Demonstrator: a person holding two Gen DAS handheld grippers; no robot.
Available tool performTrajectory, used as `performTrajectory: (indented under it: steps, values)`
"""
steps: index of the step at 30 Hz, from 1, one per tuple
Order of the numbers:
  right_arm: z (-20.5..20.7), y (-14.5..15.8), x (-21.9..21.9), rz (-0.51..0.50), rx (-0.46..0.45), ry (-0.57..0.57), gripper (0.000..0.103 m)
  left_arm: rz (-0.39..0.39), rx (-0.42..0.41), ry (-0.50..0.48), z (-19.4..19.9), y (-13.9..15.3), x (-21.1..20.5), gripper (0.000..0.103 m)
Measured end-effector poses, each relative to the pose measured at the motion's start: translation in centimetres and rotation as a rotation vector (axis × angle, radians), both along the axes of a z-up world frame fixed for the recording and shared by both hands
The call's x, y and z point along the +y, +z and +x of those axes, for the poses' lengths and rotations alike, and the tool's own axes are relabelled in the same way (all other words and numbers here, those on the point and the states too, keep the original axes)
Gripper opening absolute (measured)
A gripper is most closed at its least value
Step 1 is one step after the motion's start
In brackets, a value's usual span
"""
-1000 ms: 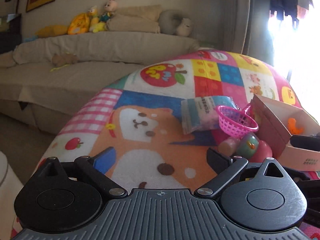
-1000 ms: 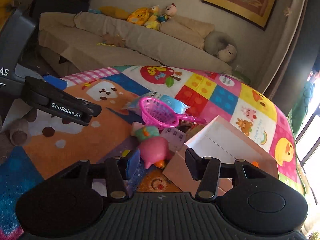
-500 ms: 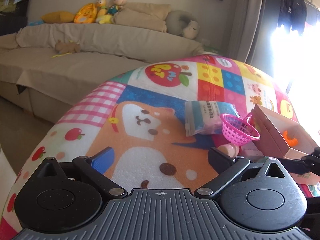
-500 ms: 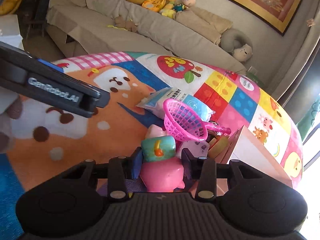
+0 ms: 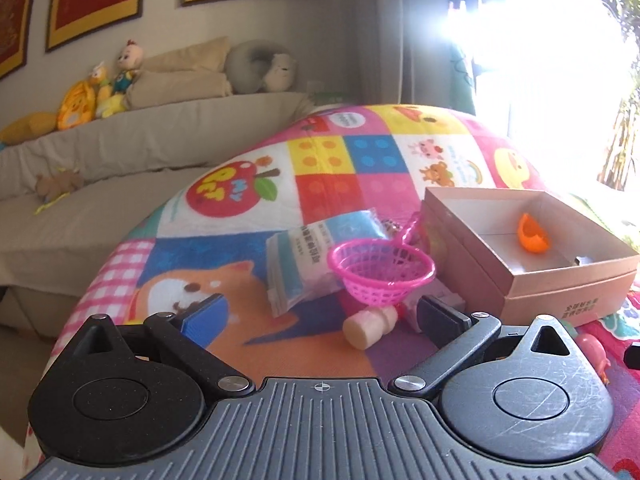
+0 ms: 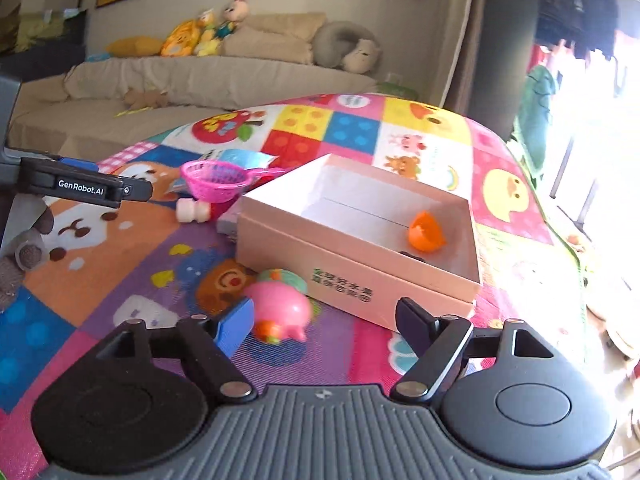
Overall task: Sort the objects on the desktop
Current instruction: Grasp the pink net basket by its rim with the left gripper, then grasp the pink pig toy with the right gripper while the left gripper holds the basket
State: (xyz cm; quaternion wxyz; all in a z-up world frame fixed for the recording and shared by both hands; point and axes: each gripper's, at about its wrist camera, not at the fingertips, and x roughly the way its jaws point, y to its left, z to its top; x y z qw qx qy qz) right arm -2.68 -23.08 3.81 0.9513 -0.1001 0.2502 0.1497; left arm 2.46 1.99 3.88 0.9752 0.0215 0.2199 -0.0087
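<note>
A pink cardboard box [image 6: 352,276] stands on the colourful mat, with an orange half-shell [image 6: 426,233] inside; it also shows in the left wrist view [image 5: 560,292]. A pink pig toy [image 6: 280,312] lies on the mat in front of the box, blurred, beside my right gripper's blue left finger pad. My right gripper [image 6: 320,326] is open and holds nothing. A pink toy basket [image 5: 380,276], a blue-white packet [image 5: 316,256] and a cream cylinder [image 5: 366,326] lie ahead of my left gripper [image 5: 320,314], which is open and empty.
A grey card [image 6: 228,222] lies by the box's left corner. The left gripper's finger [image 6: 80,190] reaches in from the left of the right wrist view. A sofa with plush toys [image 5: 100,92] stands behind the table. Bright window at the right.
My right gripper was narrowed around the pink pig; now it is wide open and the pig lies on the mat in front of the box. Both views have swung to the right.
</note>
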Motion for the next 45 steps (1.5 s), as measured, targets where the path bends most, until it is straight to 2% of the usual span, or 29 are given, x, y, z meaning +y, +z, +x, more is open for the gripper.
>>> performTrajectory:
  steps: [3, 7, 8, 10, 12, 17, 21, 28, 31, 33, 37, 45]
  values:
    - [0.3, -0.8, -1.1, 0.076, 0.012, -0.043, 0.081, 0.021, 0.03, -0.064, 3.0, 0.4, -1.8, 0.103]
    - [0.5, -1.4, -1.6, 0.112, 0.009, -0.065, 0.085, 0.043, 0.077, -0.056, 6.2, 0.0, -3.2, 0.103]
    - [0.5, -1.4, -1.6, 0.12, 0.002, -0.068, 0.089, 0.041, 0.088, -0.051, 6.6, -0.1, -3.3, 0.103]
    - [0.4, -1.4, -1.8, 0.135, -0.002, -0.064, 0.094, 0.037, 0.106, -0.044, 7.1, -0.4, -3.4, 0.101]
    - [0.4, -1.4, -1.8, 0.142, -0.004, -0.061, 0.096, 0.042, 0.122, -0.045, 7.2, -0.7, -3.5, 0.089]
    - [0.7, -1.4, -1.9, 0.156, 0.011, -0.066, 0.098, 0.053, 0.118, -0.044, 6.6, -0.6, -3.6, 0.088]
    - [0.7, -1.5, -1.9, 0.156, 0.014, -0.072, 0.099, 0.054, 0.099, -0.051, 4.3, 0.2, -3.0, 0.088]
    - [0.8, -1.5, -1.8, 0.15, 0.021, -0.074, 0.1, 0.13, 0.081, -0.1, -5.4, 0.3, -2.2, 0.088]
    - [1.1, -1.6, -1.6, 0.135, 0.034, -0.078, 0.1, 0.178, 0.067, -0.087, -8.5, -0.1, -1.8, 0.089]
    - [1.1, -1.6, -1.4, 0.127, 0.04, -0.077, 0.1, 0.197, 0.06, -0.081, -9.5, -0.3, -1.4, 0.096]
    - [1.3, -1.7, -1.1, 0.108, 0.048, -0.08, 0.101, 0.112, 0.089, -0.097, -10.0, -0.1, -0.1, 0.097]
    - [1.4, -1.8, -1.1, 0.102, 0.058, -0.08, 0.101, 0.057, 0.147, -0.143, -9.9, -0.9, -0.6, 0.1]
